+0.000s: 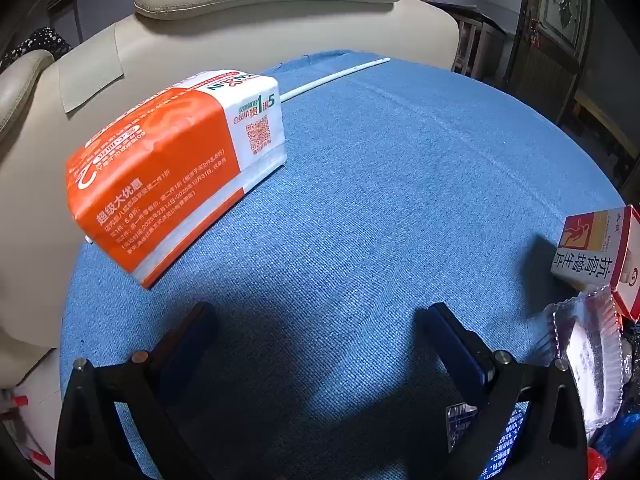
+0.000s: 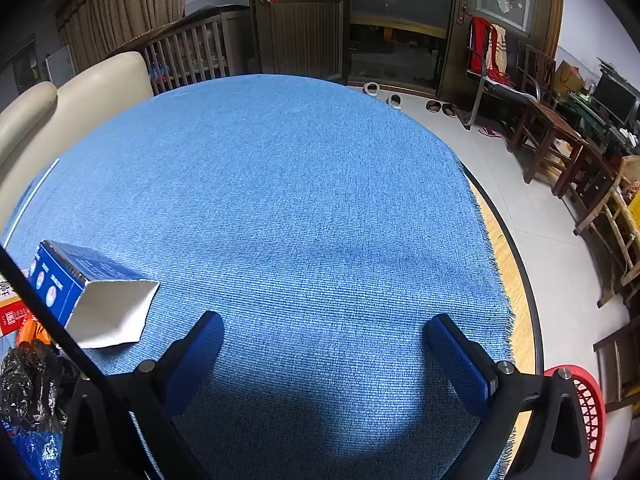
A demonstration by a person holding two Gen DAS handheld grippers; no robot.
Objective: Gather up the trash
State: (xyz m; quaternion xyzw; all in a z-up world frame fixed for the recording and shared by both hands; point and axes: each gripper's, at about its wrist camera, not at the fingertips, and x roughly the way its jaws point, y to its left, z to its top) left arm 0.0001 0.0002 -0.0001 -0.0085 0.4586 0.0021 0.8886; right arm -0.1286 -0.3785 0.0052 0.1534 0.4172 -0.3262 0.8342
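Observation:
In the left wrist view, an orange and white paper bag [image 1: 176, 168] lies on the blue tablecloth [image 1: 380, 184] ahead and to the left of my open, empty left gripper [image 1: 316, 320]. A red and white medicine box [image 1: 596, 252] and a clear plastic tray [image 1: 588, 356] sit at the right edge. In the right wrist view, my right gripper [image 2: 324, 332] is open and empty over the cloth [image 2: 280, 180]. An open blue carton [image 2: 88, 292] lies to its left, beside crumpled black plastic [image 2: 32, 384].
A thin white stick [image 1: 336, 78] lies at the far side of the table. A cream leather sofa [image 1: 240, 20] stands behind the table. A red basket [image 2: 584, 408] stands on the floor at the right. Wooden chairs [image 2: 560, 140] line the right wall.

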